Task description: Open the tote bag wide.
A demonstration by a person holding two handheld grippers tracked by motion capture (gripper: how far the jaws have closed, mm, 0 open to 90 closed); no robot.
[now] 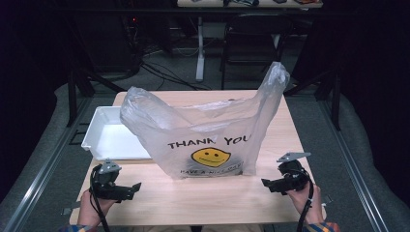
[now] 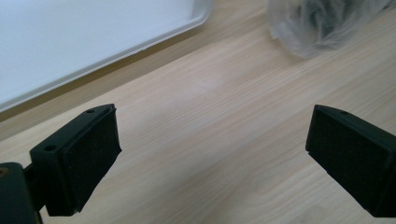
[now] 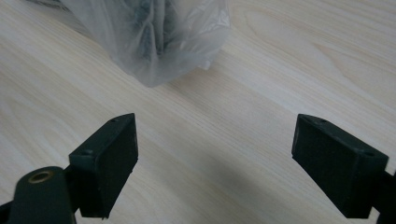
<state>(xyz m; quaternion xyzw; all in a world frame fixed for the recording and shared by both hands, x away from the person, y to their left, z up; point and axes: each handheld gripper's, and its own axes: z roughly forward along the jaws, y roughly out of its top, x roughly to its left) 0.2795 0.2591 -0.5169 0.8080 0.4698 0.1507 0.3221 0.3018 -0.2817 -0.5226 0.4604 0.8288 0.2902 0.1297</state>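
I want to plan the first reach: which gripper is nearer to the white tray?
Left. The left gripper sits just below the white tray at the table's left side; the right gripper is far across, beyond the plastic bag.

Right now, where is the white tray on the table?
In the high view the white tray lies at the table's left edge, just behind the left tongs, with the plastic bag right beside it on its right.

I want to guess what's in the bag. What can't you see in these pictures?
- Bag contents: high view, crinkled plastic blurs them; both gripper views give dark shapes only.
- Tray right end: high view, hidden behind the bag.
- Small print under the smiley face: too small to read.
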